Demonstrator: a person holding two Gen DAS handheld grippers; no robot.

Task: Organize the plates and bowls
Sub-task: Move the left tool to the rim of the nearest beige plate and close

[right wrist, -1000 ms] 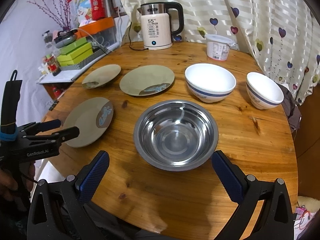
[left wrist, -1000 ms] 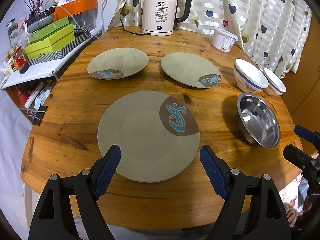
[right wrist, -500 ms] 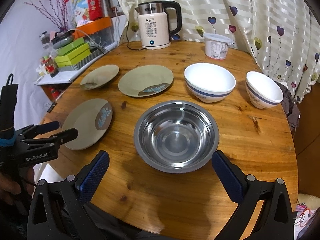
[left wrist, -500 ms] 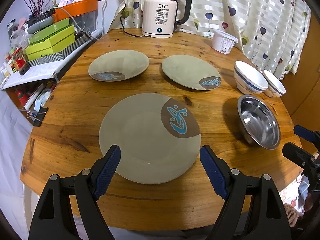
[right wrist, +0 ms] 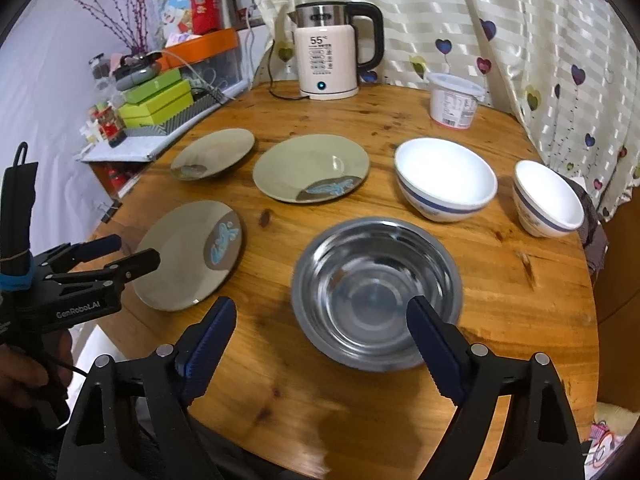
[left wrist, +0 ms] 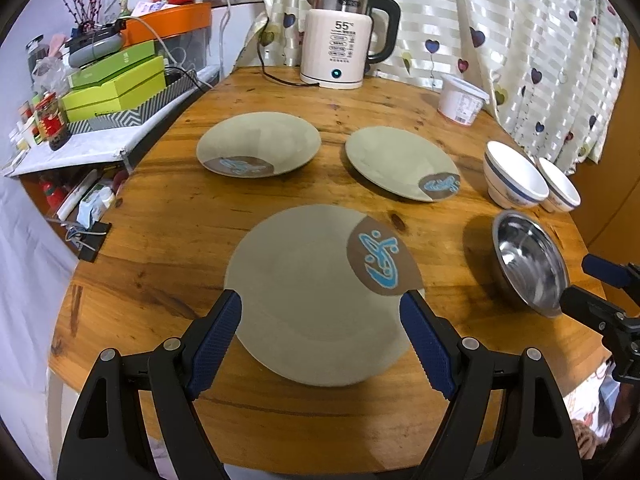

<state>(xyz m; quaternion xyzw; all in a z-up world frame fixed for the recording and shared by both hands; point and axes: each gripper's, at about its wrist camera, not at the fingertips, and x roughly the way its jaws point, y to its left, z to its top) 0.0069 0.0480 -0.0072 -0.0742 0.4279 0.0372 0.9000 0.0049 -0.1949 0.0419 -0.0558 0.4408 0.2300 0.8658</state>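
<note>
Steel bowl (right wrist: 376, 292) empty, white bowls (right wrist: 444, 178) empty

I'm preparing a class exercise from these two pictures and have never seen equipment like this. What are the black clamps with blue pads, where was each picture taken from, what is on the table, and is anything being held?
There is no robot here. A person carries a hand-held gripper in each hand, and a wide-angle camera on each looks forward along its two fingers.

One picture is from the left hand-held gripper, the other from the right hand-held gripper.

On the round wooden table lie three green plates; the nearest plate sits between the left one's open fingers. There are also a steel bowl, two white bowls, a kettle and a white tub.

Nothing is held. The right one's jaws are closing with the steel bowl's near rim between them, but not yet pressing it.
</note>
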